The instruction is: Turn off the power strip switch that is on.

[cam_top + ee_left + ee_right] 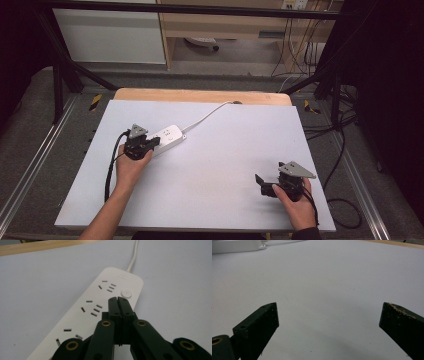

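White power strip (pixel 100 307) lies on the table's (pixel 210 165) left half. Left gripper (pixel 117 300), jaws pressed together and empty, hovers just short of the strip's round button (pixel 126 293); press straight down, gently. Right gripper (pixel 265 184), jaws spread, rests well apart.

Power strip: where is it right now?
High view: the power strip lies left of centre on the white table, under the shut left gripper, tips near its round button.
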Demonstrator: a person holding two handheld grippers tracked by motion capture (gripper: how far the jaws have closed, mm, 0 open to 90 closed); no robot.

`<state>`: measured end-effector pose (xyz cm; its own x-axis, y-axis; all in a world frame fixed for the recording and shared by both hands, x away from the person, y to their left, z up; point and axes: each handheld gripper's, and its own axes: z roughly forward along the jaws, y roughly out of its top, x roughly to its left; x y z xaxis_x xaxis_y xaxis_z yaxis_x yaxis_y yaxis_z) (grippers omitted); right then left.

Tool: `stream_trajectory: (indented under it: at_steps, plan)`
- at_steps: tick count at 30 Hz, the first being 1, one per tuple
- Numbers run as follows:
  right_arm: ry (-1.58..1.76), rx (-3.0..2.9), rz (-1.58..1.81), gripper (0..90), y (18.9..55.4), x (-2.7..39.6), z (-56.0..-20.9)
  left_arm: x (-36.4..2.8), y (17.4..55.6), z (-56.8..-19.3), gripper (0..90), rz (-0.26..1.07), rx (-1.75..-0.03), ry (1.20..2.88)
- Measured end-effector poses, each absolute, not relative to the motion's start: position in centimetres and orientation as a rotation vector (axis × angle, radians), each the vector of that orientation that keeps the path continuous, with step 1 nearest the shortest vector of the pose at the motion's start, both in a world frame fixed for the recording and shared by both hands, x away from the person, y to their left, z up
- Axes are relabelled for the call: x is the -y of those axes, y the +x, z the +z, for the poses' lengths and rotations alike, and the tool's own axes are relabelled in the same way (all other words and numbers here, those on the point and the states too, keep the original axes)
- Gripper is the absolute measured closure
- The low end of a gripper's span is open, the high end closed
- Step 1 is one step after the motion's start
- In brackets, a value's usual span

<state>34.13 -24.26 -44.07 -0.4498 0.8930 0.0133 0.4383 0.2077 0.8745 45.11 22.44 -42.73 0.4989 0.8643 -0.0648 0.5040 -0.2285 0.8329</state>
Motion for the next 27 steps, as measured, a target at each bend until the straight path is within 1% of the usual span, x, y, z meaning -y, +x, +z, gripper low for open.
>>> stream_trajectory:
  at_steps: [20,27]
  plan:
    - [1.239,-1.985,1.182,3.0,34.16,24.34,-44.10,-22.30,45.75,-43.35,90.0,0.541,-1.136,1.904]
    - [1.241,-1.994,1.179,3.1,34.15,24.28,-44.10,-21.68,46.04,-43.46,90.0,0.538,-1.131,1.905]
